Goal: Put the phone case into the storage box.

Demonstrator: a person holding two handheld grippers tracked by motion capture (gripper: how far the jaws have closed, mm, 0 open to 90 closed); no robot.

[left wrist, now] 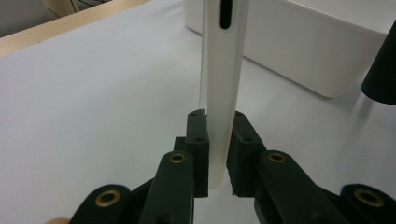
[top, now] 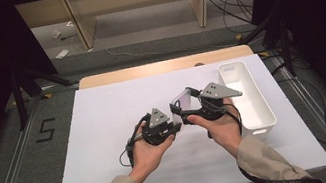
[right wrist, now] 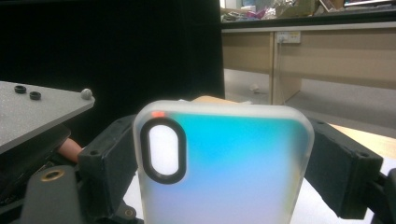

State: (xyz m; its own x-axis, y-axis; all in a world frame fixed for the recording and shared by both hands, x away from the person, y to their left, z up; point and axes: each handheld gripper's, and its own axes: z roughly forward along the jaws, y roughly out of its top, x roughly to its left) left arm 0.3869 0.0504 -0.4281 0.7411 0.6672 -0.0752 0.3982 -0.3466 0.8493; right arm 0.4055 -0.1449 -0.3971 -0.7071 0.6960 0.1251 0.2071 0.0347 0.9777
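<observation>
Both my grippers clamp one phone case (top: 181, 99) at centre frame: left gripper (top: 172, 123) pinched on its thin edge, right gripper (top: 188, 103) spanning its width.

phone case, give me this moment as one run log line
phone case: off the table, held between both grippers | left gripper: shut on its thin edge | right gripper: jaws across its width | white bin: beside right hand

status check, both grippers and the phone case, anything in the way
Left gripper shut on the phone case edge. Right gripper spans its width, jaws closed on it. White bin beside the right hand, apart. Nothing blocking.
</observation>
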